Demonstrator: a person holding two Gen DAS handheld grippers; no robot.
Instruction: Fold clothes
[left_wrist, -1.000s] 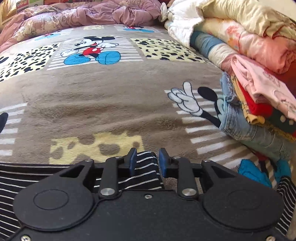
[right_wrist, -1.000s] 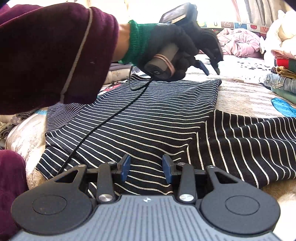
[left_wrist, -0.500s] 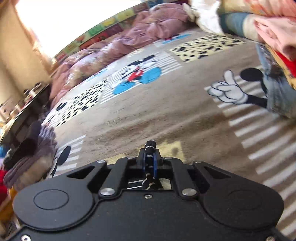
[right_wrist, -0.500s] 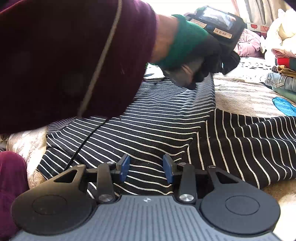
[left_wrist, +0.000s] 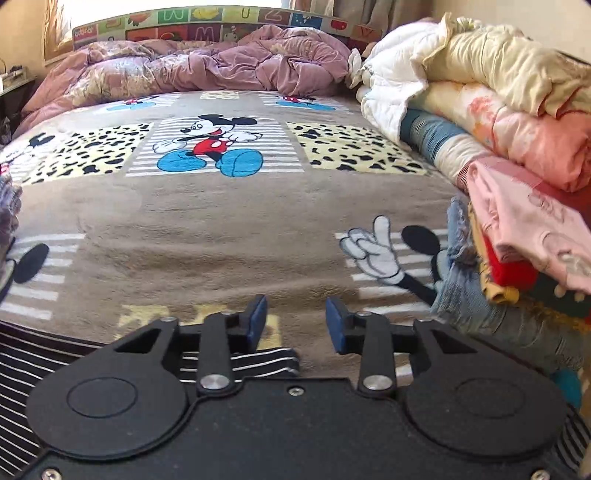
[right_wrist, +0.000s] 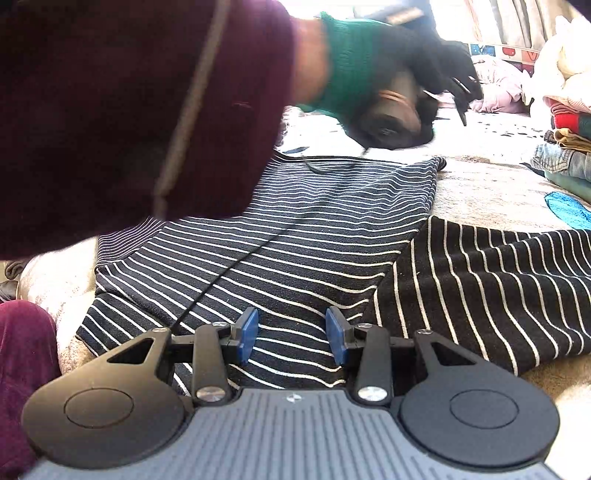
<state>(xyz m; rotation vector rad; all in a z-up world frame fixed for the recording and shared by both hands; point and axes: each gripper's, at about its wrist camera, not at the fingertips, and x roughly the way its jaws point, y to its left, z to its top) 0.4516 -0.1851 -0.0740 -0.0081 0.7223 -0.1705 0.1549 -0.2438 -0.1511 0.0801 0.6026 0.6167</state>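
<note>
Blanket (left_wrist: 221, 236): cartoon-print, spread ahead of both grippers.
Clothes stack (left_wrist: 517, 236): folded, to the right of the left gripper.
Striped garment (right_wrist: 295, 236): flat on the blanket, directly under and ahead of the right gripper; one corner (left_wrist: 266, 360) beneath the left gripper.
Left gripper (left_wrist: 294, 319): jaws opening, nothing between them.
Right gripper (right_wrist: 291, 334): jaws apart over the stripes, gripping nothing.
</note>
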